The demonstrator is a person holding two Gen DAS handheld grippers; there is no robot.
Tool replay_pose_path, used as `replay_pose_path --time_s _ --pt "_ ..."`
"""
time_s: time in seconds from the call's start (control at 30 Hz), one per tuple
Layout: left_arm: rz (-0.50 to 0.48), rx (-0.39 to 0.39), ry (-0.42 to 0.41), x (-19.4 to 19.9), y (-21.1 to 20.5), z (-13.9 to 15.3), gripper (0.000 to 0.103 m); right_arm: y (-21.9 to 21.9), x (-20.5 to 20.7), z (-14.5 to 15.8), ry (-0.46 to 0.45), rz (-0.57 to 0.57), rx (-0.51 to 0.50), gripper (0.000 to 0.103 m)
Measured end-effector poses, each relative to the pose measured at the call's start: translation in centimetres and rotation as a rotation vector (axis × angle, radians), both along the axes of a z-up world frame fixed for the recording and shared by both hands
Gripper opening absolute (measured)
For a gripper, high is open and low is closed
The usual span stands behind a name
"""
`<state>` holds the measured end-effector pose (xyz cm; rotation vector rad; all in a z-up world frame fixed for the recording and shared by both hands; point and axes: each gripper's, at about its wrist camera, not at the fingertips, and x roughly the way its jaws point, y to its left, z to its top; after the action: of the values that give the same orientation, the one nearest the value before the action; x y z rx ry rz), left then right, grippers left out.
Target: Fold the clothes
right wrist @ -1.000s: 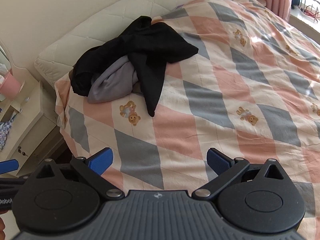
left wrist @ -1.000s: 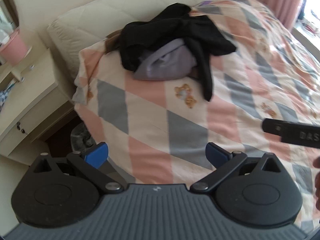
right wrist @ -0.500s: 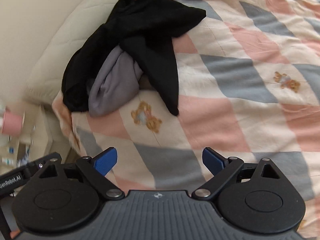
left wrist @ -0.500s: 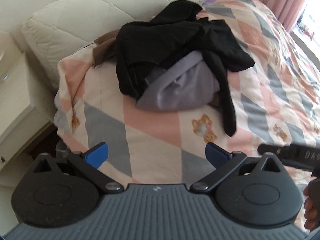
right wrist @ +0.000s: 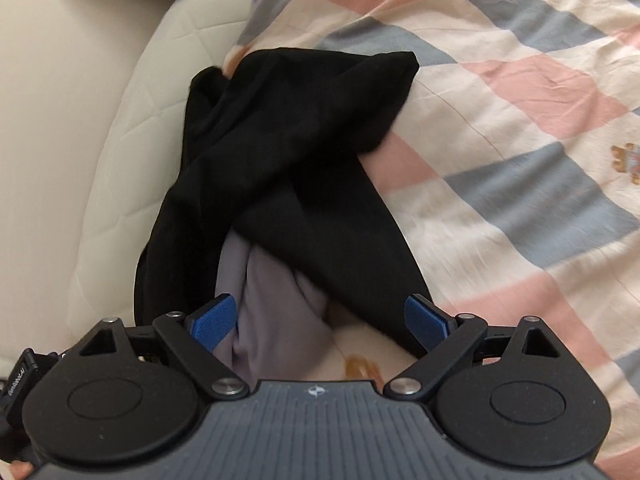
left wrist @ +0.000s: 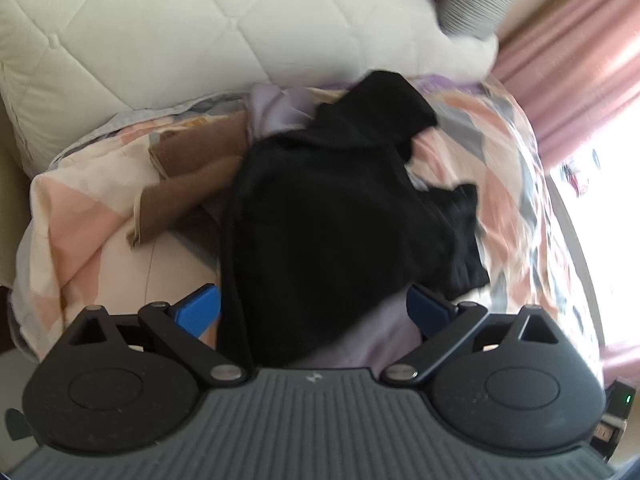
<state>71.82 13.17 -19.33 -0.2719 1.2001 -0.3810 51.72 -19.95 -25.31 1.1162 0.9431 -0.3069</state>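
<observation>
The left gripper (left wrist: 314, 312) has its blue pads wide apart, and between them lies the crumpled black cotton garment (left wrist: 340, 216) with a fold of the soft grey-lilac garment (left wrist: 380, 344) under it. The right gripper (right wrist: 320, 322) is also spread open, the grey-lilac cloth near its left pad and a black hanging end by its right pad — nothing is clamped yet. The clothes sit in one heap on the pink, grey and cream checked quilt (right wrist: 520, 128), close to the cream quilted pillow (left wrist: 200, 32); a brown cloth (left wrist: 188, 184) shows beside the heap. I think it is best to pinch only the black layer, at an edge — not both garments together — and lift it slowly so the pile separates.
</observation>
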Motion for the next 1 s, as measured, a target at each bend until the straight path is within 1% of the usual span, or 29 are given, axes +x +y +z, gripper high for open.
replay_pose_path --time_s 0.1,0.17,0.23,0.27,0.3,0.33,0.4,0.43,0.5,0.57,0.6,0.67,0.7,0.73,0.77,0.8,0.83,0.87,0.9,0.93,0.97,1.0 --pt "0.033 -0.004 0.032 2.8 0.6 -2.0 0.098 -1.3 1.9 -1.2 -0.009 -0.042 0.035 0.09" --pt "0.069 -0.02 0.06 4.3 1.0 -3.4 0.098 -2.2 3.0 -2.1 -0.026 -0.07 0.056 0.089" --pt "0.098 -0.048 0.088 5.3 1.4 -4.7 0.097 -3.3 4.0 -3.4 -0.046 -0.115 0.084 0.082" --pt "0.107 -0.065 0.102 5.7 1.6 -5.3 0.094 -3.8 4.5 -4.0 -0.055 -0.139 0.095 0.08" --pt "0.109 -0.086 0.115 6.0 1.6 -5.7 0.088 -4.3 4.9 -4.7 -0.052 -0.168 0.102 0.076" --pt "0.107 -0.106 0.125 6.3 1.6 -6.0 0.085 -4.8 5.3 -5.4 -0.051 -0.199 0.108 0.076" --pt "0.09 -0.135 0.122 6.6 1.4 -6.1 0.07 -5.7 5.8 -6.7 -0.056 -0.269 0.126 0.076" --pt "0.085 -0.143 0.12 6.7 1.3 -6.1 0.069 -6.1 6.0 -7.4 -0.063 -0.301 0.139 0.076" --pt "0.081 -0.144 0.122 6.8 1.3 -6.0 0.063 -6.7 6.5 -8.7 -0.081 -0.36 0.167 0.075" --pt "0.077 -0.146 0.124 6.9 1.2 -6.0 0.064 -6.9 7.4 -9.3 -0.085 -0.374 0.164 0.069" --pt "0.076 -0.148 0.129 7.0 1.2 -6.0 0.066 -7.0 7.9 -9.5 -0.087 -0.379 0.162 0.069" --pt "0.078 -0.152 0.147 7.1 1.0 -6.2 0.066 -7.0 8.6 -9.2 -0.074 -0.362 0.123 0.063" --pt "0.072 -0.144 0.145 7.2 1.0 -5.9 0.059 -7.1 8.9 -8.9 -0.063 -0.35 0.101 0.053" --pt "0.059 -0.138 0.139 7.1 0.9 -5.4 0.052 -7.1 9.0 -8.2 -0.053 -0.333 0.068 0.045" --pt "0.046 -0.124 0.13 7.1 0.8 -4.9 0.034 -7.1 9.1 -7.4 -0.047 -0.307 0.03 0.042" --pt "0.032 -0.099 0.116 7.1 0.7 -4.4 0.025 -7.1 9.2 -6.7 -0.041 -0.28 -0.01 0.036" --pt "0.018 -0.074 0.102 7.1 0.6 -3.8 0.021 -7.1 9.3 -6.0 -0.034 -0.262 -0.038 0.028" --pt "0.003 -0.05 0.088 7.0 0.5 -3.4 0.018 -7.1 9.2 -5.5 -0.034 -0.255 -0.054 0.026" --pt "-0.014 -0.029 0.075 6.9 0.4 -3.1 0.021 -7.1 9.1 -5.1 -0.048 -0.251 -0.058 0.026" --pt "-0.028 -0.012 0.068 6.8 0.2 -3.0 0.026 -7.2 8.9 -4.9 -0.049 -0.25 -0.055 0.027" --pt "-0.035 -0.011 0.072 6.7 0.2 -3.1 0.041 -7.2 8.7 -4.8 -0.045 -0.248 -0.051 0.028" --pt "-0.035 -0.024 0.073 6.6 0.2 -3.2 0.048 -7.2 8.6 -5.0 -0.049 -0.26 -0.025 0.028"
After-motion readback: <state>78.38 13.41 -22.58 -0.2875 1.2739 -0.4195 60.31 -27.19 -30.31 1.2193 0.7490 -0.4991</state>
